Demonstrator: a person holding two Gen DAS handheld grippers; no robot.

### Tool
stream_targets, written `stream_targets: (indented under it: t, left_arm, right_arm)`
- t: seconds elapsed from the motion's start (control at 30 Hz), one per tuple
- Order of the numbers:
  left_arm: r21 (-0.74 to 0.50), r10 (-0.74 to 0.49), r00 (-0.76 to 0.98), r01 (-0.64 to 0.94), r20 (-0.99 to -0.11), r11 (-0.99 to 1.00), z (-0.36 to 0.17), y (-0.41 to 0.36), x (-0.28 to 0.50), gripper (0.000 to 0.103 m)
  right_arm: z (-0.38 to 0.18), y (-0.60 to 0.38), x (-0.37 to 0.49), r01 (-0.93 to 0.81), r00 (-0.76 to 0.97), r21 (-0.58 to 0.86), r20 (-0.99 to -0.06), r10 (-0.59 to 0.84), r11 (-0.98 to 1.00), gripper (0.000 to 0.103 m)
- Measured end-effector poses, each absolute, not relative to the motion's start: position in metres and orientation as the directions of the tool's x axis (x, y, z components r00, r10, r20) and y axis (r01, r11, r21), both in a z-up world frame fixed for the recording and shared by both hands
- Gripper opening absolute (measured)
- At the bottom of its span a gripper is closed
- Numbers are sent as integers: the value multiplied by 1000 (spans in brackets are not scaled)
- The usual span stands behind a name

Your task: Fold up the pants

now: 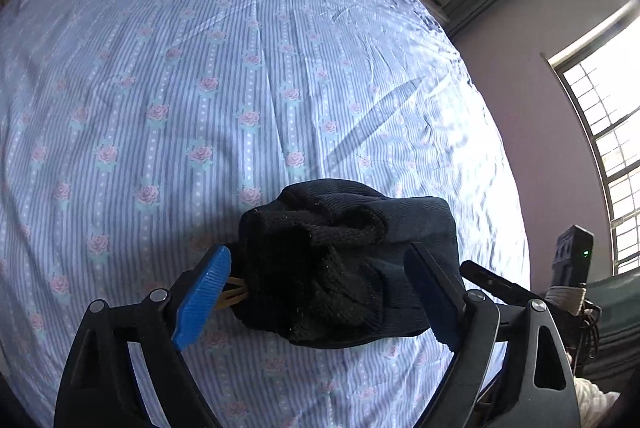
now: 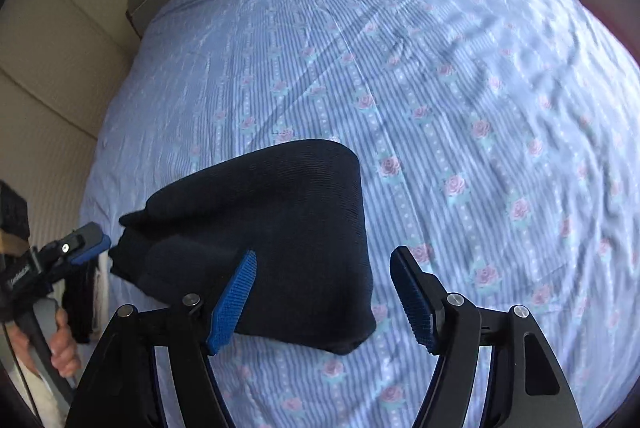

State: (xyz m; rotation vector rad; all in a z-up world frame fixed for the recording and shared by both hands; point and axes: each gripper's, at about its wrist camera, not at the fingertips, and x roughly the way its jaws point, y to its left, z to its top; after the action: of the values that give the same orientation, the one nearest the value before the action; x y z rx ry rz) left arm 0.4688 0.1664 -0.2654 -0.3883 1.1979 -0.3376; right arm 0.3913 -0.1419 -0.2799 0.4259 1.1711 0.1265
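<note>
The dark navy pants (image 1: 352,260) lie folded into a compact bundle on the bed, with a fuzzy black lining showing at the open end. My left gripper (image 1: 320,292) is open, its blue fingers (image 1: 202,302) on either side of the bundle's near end. In the right wrist view the pants (image 2: 272,228) show as a smooth folded block. My right gripper (image 2: 324,302) is open just above the bundle's near right corner, its left finger (image 2: 234,304) over the fabric. The left gripper (image 2: 90,242) shows at the pants' left end.
The bed sheet (image 1: 248,75) is light blue, striped with pink roses, and wrinkled. A window (image 1: 608,131) and purple wall are to the right. A padded beige headboard (image 2: 52,75) runs along the left of the right wrist view. The person's hand (image 2: 60,344) holds the left gripper's handle.
</note>
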Motion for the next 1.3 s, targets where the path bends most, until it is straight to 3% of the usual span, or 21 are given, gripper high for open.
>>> stream_targets:
  t: [0.23, 0.33, 0.63, 0.87, 0.93, 1.1, 1.3]
  left_arm:
    - [-440, -442, 192, 53, -876, 896, -313, 157, 481, 88]
    - [-470, -468, 166, 31, -868, 882, -330, 160, 482, 93]
    - [-600, -580, 188, -73, -792, 796, -372, 172, 492, 103]
    - [-599, -556, 236, -185, -797, 779, -383, 176, 490, 103]
    - [-581, -534, 244, -212, -810, 785, -381, 176, 487, 101]
    - [-572, -515, 258, -262, -818, 777, -372, 176, 477, 84]
    - [-627, -549, 304, -320, -778, 710, -369, 185, 457, 68]
  right_arm:
    - [-334, -145, 399, 213, 315, 494, -851, 419, 843, 69]
    - [-345, -144, 396, 216, 296, 505, -850, 436, 836, 69]
    - [-364, -128, 409, 177, 286, 495, -853, 436, 851, 69]
    - [-376, -117, 416, 198, 295, 510, -846, 445, 837, 71]
    - [-378, -110, 418, 208, 294, 496, -854, 429, 843, 71]
    - [-369, -100, 427, 209, 277, 469, -870, 408, 858, 68]
    - [-349, -85, 440, 133, 282, 466, -864, 417, 875, 57]
